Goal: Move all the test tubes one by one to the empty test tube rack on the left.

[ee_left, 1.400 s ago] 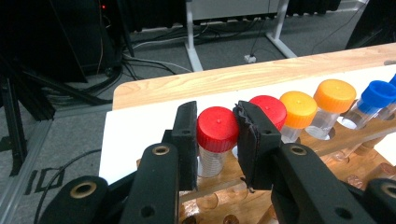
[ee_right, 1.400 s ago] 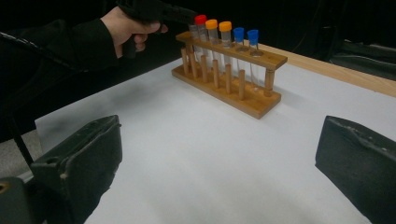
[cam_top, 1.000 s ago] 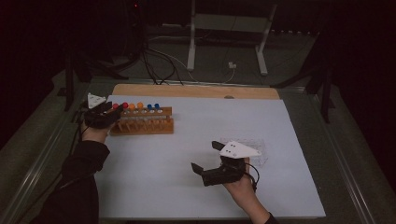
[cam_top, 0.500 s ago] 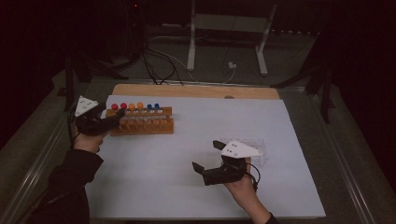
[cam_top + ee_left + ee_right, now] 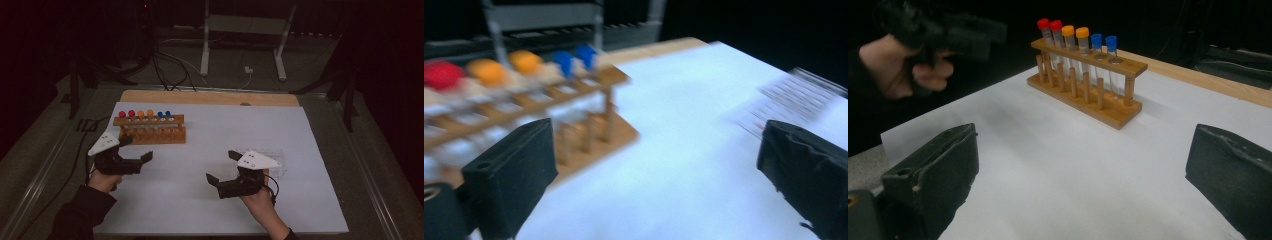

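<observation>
I hold my left gripper (image 5: 136, 148) low at the left side, and its jaws stand wide apart with nothing between them. My left hand (image 5: 102, 180) grips it from behind, the dark sleeve (image 5: 75, 215) coming in from the bottom corner. My right gripper (image 5: 222, 166) is also wide open and empty, held by my right hand (image 5: 262, 202) at the near edge

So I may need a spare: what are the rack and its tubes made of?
The rack looks like unpainted wood: warm brown, matte, with dowel posts. The tubes look like clear glass or plastic, which one I cannot tell, with glossy plastic-looking coloured caps.
</observation>
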